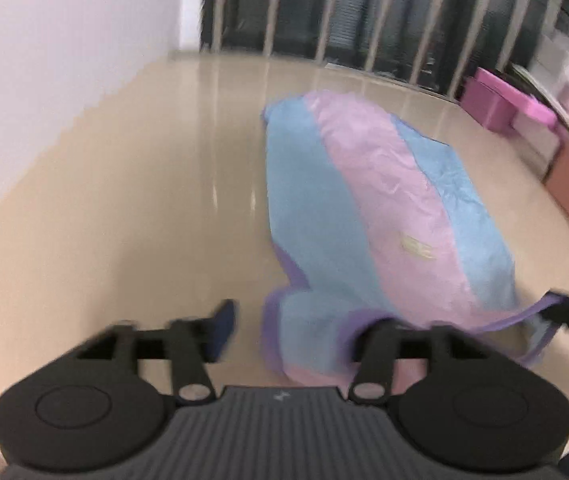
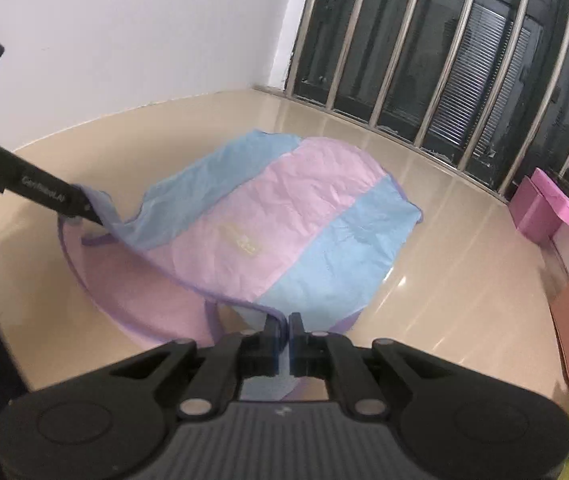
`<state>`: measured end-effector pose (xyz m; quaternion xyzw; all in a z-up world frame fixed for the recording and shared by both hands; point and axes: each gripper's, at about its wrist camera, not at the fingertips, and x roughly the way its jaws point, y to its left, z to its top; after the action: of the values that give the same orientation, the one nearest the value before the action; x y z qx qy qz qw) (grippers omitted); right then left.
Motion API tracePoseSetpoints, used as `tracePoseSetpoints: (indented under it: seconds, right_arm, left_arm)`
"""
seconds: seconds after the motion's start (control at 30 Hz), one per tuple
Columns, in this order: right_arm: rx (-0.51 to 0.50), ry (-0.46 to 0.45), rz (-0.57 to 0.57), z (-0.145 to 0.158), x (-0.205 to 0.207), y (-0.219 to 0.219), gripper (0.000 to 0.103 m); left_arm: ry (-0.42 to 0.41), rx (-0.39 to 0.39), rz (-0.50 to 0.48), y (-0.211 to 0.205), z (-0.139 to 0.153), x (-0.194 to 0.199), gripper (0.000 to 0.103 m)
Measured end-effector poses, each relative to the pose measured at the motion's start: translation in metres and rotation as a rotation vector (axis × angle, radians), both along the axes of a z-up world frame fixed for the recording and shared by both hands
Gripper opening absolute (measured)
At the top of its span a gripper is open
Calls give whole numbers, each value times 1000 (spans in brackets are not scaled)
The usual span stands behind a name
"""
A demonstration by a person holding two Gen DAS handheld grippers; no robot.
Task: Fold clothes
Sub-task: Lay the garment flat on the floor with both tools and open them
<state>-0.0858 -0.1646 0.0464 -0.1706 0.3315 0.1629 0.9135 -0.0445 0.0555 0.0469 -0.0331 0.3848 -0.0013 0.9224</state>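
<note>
A blue-and-pink garment lies spread on the beige floor; the right gripper pinches its purple hem, fingers closed; the left gripper stands open, its right finger half hidden by cloth; the picture is motion-blurred.

A thin garment, striped light blue and pink with purple trim, is spread wrinkled on the beige floor.

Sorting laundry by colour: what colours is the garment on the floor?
Garment: light blue and pink bands with purple edging; clearest in the right wrist view.
</note>
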Motion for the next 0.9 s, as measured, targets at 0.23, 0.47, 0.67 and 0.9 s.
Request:
tracePoseSetpoints:
  seconds: [0.23, 0.47, 0.67, 0.9]
  right_arm:
    - [69, -42, -51, 21, -14, -4, 4]
    - [46, -64, -33, 14, -34, 7, 4]
    - [46, -55, -133, 2, -29, -3, 12]
    - [105, -4, -222, -21, -36, 2, 45]
  left_arm:
    - [-112, 298, -174, -50, 2, -26, 74]
    - [-140, 431, -286, -80, -11, -33, 24]
    - [-100, 229, -144, -48, 1, -30, 2]
    - [-119, 113, 1, -29, 4, -50, 2]
